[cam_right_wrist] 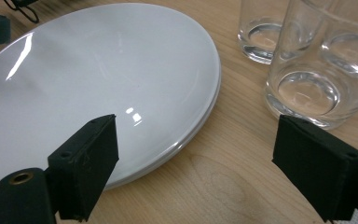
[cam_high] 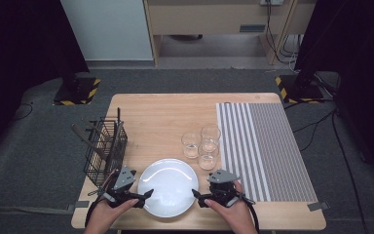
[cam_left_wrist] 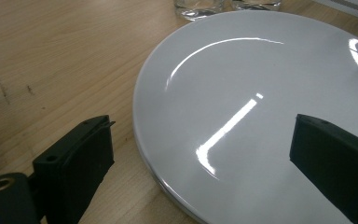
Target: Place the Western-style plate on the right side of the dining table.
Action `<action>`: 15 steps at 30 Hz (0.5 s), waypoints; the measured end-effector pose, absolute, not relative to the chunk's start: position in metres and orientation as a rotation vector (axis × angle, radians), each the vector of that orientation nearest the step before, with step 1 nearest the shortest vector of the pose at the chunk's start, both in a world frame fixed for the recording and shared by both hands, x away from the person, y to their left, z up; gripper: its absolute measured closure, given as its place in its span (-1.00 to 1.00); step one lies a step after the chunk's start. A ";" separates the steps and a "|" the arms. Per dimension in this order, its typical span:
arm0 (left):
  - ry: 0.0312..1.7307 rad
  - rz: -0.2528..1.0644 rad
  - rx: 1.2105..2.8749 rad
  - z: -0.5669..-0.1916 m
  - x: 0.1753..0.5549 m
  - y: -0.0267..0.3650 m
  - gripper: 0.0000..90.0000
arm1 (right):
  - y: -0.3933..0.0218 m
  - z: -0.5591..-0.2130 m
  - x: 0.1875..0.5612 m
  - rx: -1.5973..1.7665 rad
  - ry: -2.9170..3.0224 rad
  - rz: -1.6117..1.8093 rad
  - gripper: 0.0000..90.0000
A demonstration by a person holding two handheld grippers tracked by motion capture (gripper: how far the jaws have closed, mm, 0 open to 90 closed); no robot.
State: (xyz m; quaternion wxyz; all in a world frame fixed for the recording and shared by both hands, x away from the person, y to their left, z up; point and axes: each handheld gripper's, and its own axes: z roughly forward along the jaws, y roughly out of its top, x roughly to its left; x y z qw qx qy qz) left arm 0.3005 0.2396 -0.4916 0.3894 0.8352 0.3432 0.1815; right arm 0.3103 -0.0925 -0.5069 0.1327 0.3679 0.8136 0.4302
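- Far left on the worktop point(cam_high: 165, 112) stood a black wire basket point(cam_high: 106, 151), a few dark utensils poking up out of it at a slant.
- Just in front of the basket, the left tool point(cam_high: 145, 195) sat low at the near edge, held in the person's left hand point(cam_high: 108, 214), jaws spread wide and clamped on nothing.
- In the left gripper view, that tool point(cam_left_wrist: 200, 154) straddled the rim of the white plate point(cam_left_wrist: 261, 116): one jaw over bare wood, the other over the plate's face; whether either touched the plate could not be told.
- Dead centre near the front edge lay the plate point(cam_high: 168, 186), flat on the wood, between the two tools.
- Right of it, the right tool point(cam_high: 196, 194) pointed in at the plate from the other side, right hand point(cam_high: 233, 212) behind it, jaws likewise apart and empty.
- The right gripper view had that tool point(cam_right_wrist: 193, 163) open over the plate's point(cam_right_wrist: 98, 79) rim, the nearest clear glass point(cam_right_wrist: 317, 70) close by its other jaw.
- Behind the plate, three glasses point(cam_high: 202, 144) clustered upright and close together.
- Furthest right, a grey striped mat point(cam_high: 265, 151) covered that side of the worktop.
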 end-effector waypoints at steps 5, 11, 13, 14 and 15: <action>0.861 0.448 2.117 -0.491 0.299 0.237 -0.86 | -0.093 -0.502 0.308 1.029 2.353 1.273 -0.74; 0.854 0.434 2.136 -0.493 0.298 0.235 -0.84 | -0.093 -0.503 0.307 1.037 2.353 1.264 -0.72; 0.850 0.428 2.143 -0.493 0.298 0.234 -0.84 | -0.092 -0.504 0.307 1.032 2.356 1.257 -0.70; 0.851 0.427 2.144 -0.493 0.298 0.234 -0.83 | -0.093 -0.504 0.307 1.033 2.359 1.254 -0.70; 0.852 0.423 2.141 -0.493 0.298 0.234 -0.83 | -0.093 -0.504 0.307 1.033 2.359 1.254 -0.70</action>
